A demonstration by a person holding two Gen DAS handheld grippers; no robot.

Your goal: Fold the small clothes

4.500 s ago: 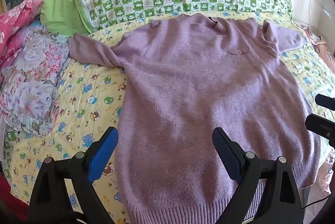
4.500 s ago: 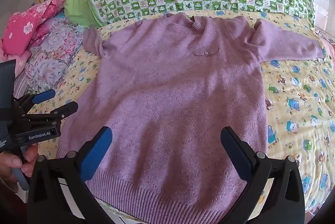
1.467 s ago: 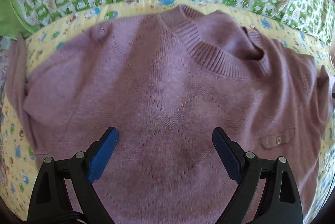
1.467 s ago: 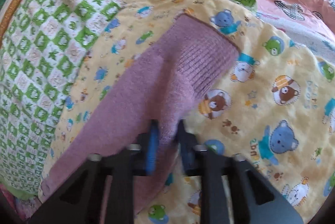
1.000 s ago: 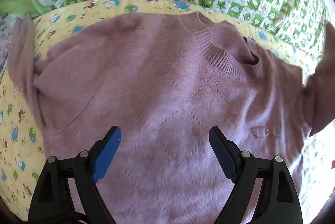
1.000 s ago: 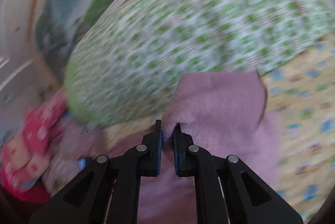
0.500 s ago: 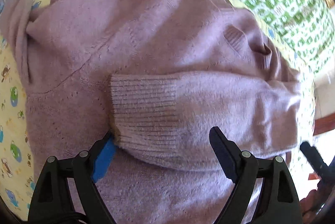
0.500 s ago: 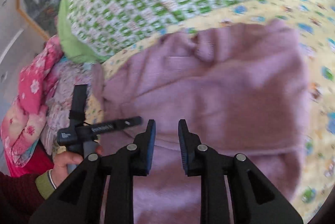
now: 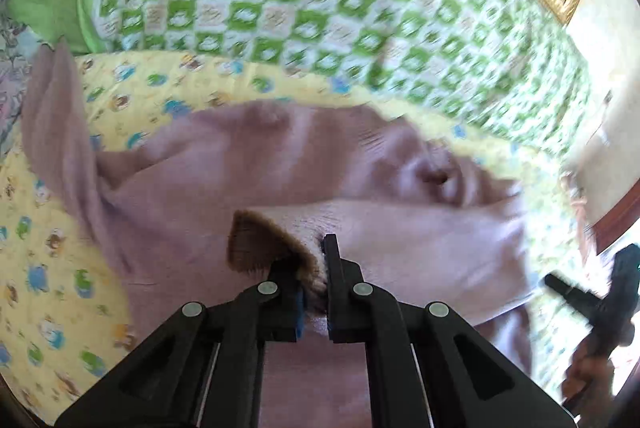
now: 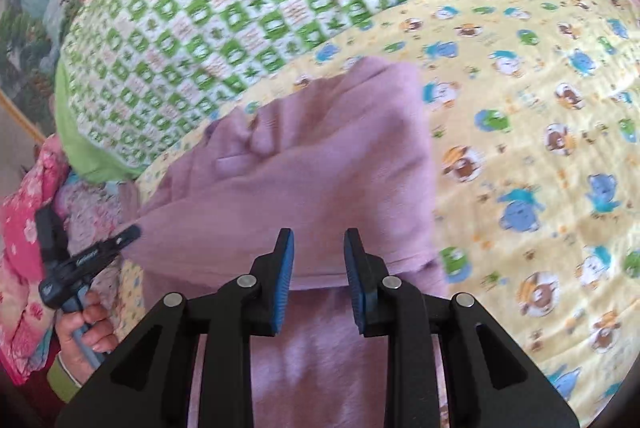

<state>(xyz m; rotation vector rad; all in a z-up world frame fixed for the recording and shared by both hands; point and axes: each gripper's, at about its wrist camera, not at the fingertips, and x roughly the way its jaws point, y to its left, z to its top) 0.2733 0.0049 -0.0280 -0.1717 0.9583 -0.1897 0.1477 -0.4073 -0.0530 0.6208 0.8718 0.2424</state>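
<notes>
Now my left gripper (image 9: 315,268), spread wide a moment ago, pinches the folded sleeve's cuff (image 9: 256,244) atop the purple sweater (image 10: 304,180). My right gripper (image 10: 319,270) hangs parted, empty, above it; bare yellow sheet (image 10: 540,156) lies rightward.

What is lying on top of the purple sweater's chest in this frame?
One sleeve lies folded across the purple sweater; the left gripper pinches its ribbed cuff. The chest beneath the sleeve is covered.

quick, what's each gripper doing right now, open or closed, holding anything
Left gripper: closed on the sweater's folded-over cuff.
Right gripper: open, holding nothing, over the sweater.
</notes>
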